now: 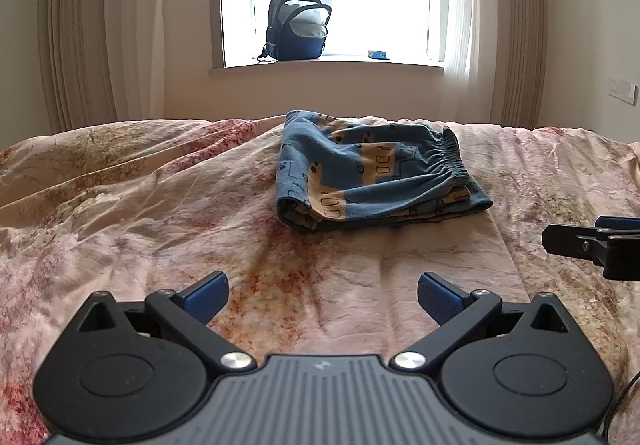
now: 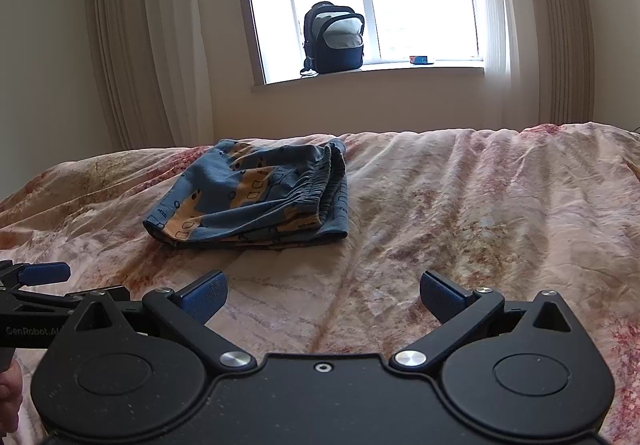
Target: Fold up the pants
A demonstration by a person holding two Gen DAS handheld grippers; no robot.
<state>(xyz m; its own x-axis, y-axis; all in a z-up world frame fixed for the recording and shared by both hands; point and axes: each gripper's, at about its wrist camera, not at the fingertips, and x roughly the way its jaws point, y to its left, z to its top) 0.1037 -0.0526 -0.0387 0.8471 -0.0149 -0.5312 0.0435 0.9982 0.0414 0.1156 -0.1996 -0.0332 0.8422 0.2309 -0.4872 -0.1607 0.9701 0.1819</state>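
The blue pants (image 1: pixel 372 173) with a tan print lie folded into a compact stack on the bed, elastic waistband on top toward the right. In the right wrist view the pants (image 2: pixel 256 197) sit ahead and left of centre. My left gripper (image 1: pixel 323 295) hovers open over bare bedspread, well short of the stack, nothing between its blue pads. My right gripper (image 2: pixel 323 295) is open too, empty, off to the pants' right. One tip of the right gripper (image 1: pixel 592 241) shows at the left view's right edge.
A wrinkled pink floral bedspread (image 1: pixel 140 213) covers the bed. Beyond it are a wall, beige curtains (image 1: pixel 100 25) and a window sill holding a dark backpack (image 1: pixel 298 27) and a small box (image 1: pixel 378 54). A hand (image 2: pixel 8 385) shows at the lower left.
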